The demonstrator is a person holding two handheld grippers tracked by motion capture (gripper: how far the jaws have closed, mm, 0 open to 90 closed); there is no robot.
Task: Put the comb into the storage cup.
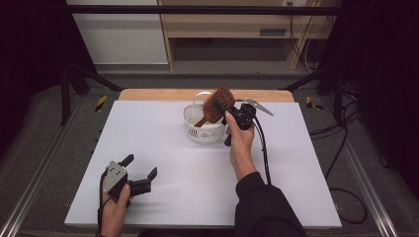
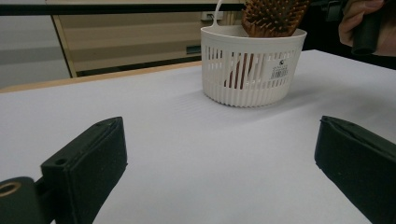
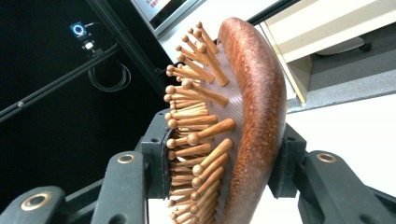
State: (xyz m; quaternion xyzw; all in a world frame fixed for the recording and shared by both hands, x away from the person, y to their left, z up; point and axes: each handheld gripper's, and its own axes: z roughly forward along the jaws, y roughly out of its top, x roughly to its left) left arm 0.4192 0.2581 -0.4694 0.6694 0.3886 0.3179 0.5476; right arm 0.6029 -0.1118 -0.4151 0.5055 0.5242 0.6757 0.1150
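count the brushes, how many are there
1. The brush stands with its handle in the basket at the far middle of the table, its head clamped in the right gripper. More could lie hidden inside the basket.

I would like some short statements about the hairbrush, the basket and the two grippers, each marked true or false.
1. The right gripper is shut on the wooden hairbrush. True.
2. The hairbrush lies flat on the table. False: it stands tilted, its handle down in the white basket.
3. The left gripper holds the basket. False: its jaws are open and empty, near the front left of the table.
4. The jaws grip the brush at its head, one on the bristle side and one on the back. True.
5. The basket is black. False: it is white.
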